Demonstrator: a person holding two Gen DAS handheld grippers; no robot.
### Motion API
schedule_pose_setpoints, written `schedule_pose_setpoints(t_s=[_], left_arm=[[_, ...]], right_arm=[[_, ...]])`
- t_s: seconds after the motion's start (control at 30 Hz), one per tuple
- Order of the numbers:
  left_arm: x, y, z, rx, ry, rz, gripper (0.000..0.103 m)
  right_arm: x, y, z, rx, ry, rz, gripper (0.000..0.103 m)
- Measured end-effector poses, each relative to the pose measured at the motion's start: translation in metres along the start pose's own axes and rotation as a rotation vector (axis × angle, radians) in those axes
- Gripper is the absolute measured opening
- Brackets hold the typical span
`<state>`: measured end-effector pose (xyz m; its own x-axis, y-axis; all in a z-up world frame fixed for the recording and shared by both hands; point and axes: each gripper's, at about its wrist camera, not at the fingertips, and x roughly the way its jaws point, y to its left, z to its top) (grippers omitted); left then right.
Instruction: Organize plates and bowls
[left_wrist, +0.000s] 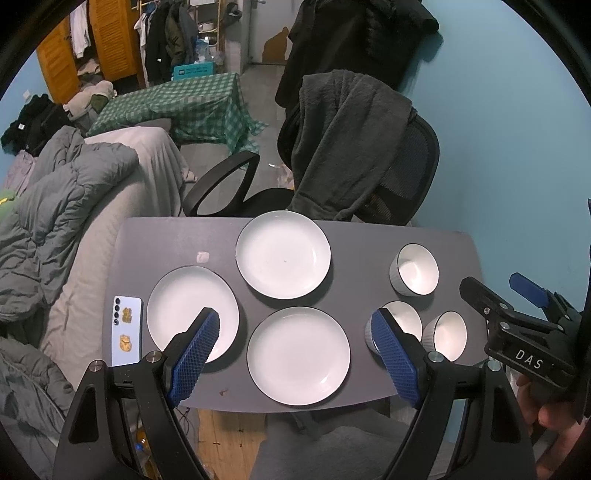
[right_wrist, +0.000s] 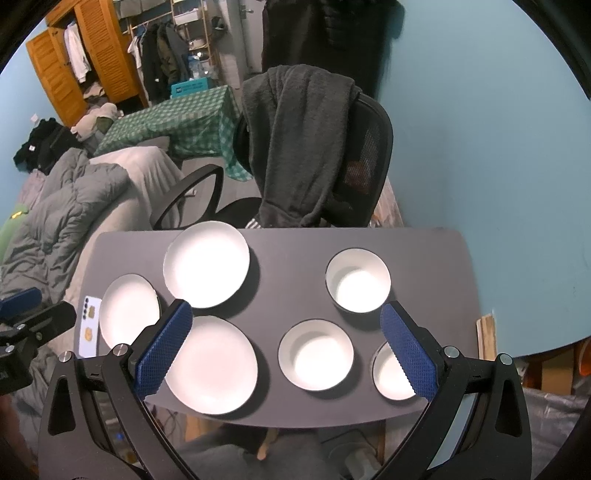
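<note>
On the grey table (left_wrist: 177, 243) lie three white plates and three white bowls, all apart from one another or nearly so. Toward the left side sit the plates: the far plate (left_wrist: 283, 254) near the table's back edge, the left plate (left_wrist: 192, 314) beside a phone (left_wrist: 126, 330) that lies flat at the table's left edge, and the near plate (left_wrist: 298, 356) close to the front edge. Toward the right side stand the bowls, each upright: the far bowl (left_wrist: 414, 269) set back on its own, the middle bowl (right_wrist: 316, 355) nearer the front, and the right bowl (left_wrist: 445, 334) just beside it. Above the plates hangs the left gripper (left_wrist: 301, 354), its blue-padded jaws spread wide and holding nothing, with the near plate showing between them. Above the bowls hangs the right gripper (right_wrist: 286, 350), likewise spread wide and holding nothing, with the middle bowl seen between its jaws; its right pad hides part of the right bowl. Behind the table stands a black chair (right_wrist: 369, 147) with a dark grey garment (right_wrist: 295, 140) draped over its back. Left of the table is a bed with a rumpled grey duvet (left_wrist: 55, 206).
</note>
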<state>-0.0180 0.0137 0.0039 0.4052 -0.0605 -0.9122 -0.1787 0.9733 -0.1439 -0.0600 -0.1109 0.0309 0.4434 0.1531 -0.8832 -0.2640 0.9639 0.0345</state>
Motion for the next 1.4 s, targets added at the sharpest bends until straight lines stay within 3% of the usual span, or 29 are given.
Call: schedule_pose_setpoints(t_s=[1.4], left_arm=[[-0.0023, -0.003, -0.0011, -0.007, -0.005, -0.011, 0.086]], right_arm=[[-0.003, 0.0022, 0.0008, -0.001, -0.003, 0.01, 0.101]])
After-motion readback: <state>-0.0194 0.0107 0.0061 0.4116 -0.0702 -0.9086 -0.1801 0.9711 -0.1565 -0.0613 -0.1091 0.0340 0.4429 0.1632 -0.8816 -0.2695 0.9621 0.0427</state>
